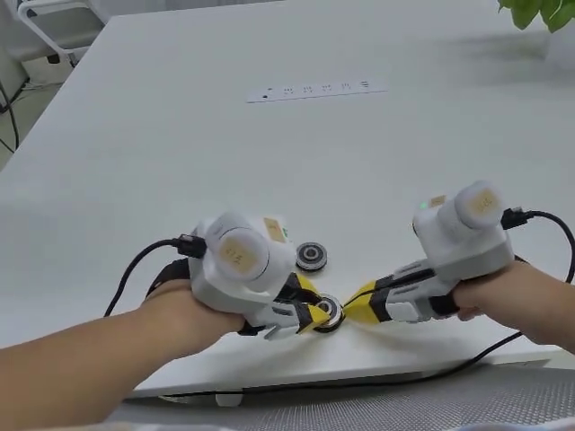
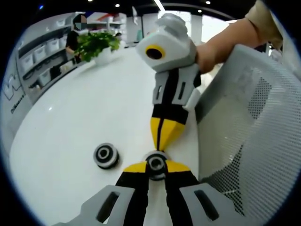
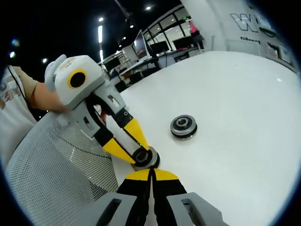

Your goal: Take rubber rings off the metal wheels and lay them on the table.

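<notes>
Head view: power strip (image 1: pixel 316 90) (far); left tool (image 2: pixel 157 167) pinches wheel (image 2: pixel 156 162), right tool (image 3: pixel 151 171) pressed together.

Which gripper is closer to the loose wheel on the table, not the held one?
Left. The left gripper, clamped on the held wheel, has the loose wheel close beside it; the right gripper is beyond the held wheel, farther off.

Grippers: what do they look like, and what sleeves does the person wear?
The left gripper and right gripper match: rounded white bodies, black jaw mounts, pointed yellow tips. Each trails a black cable from the rear. A short beige sleeve shows.
</notes>
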A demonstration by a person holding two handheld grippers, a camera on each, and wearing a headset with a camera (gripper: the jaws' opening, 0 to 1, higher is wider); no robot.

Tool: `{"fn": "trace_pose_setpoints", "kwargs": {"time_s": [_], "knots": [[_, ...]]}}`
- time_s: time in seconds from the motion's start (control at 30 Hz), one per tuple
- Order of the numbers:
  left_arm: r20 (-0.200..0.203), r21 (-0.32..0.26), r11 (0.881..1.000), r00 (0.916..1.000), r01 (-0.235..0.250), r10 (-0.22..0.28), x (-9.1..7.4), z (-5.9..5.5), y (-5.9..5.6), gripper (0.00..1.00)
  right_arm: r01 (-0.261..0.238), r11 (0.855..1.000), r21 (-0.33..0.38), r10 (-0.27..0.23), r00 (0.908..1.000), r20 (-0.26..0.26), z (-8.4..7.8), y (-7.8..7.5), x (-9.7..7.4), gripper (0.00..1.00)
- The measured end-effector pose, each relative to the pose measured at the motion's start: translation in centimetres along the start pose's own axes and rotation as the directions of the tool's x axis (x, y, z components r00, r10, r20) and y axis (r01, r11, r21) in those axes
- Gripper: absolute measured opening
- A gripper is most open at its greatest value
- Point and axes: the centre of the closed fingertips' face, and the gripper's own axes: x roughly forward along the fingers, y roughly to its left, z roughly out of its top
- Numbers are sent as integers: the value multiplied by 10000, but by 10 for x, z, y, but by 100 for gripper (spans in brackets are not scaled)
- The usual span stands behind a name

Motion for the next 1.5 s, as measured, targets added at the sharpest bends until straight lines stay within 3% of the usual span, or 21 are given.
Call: {"fn": "trace_pose_setpoints", "kwargs": {"time_s": [0.17,0.23,0.93,1.5], "knots": [[-55,49,10000,10000,-64,65,0,0,0,12,-278,9949,972,205,9969,762,9,1,-4,0],[-59,64,9999,9999,-87,88,0,0,-1,12,-227,9965,810,179,9980,605,6,1,-4,0],[-119,69,9997,9997,-229,230,1,0,0,12,-514,9961,712,459,9960,764,12,11,0,0],[-92,79,9997,9997,-226,227,1,0,0,12,-845,9908,1054,749,9930,918,13,12,4,0]]}}
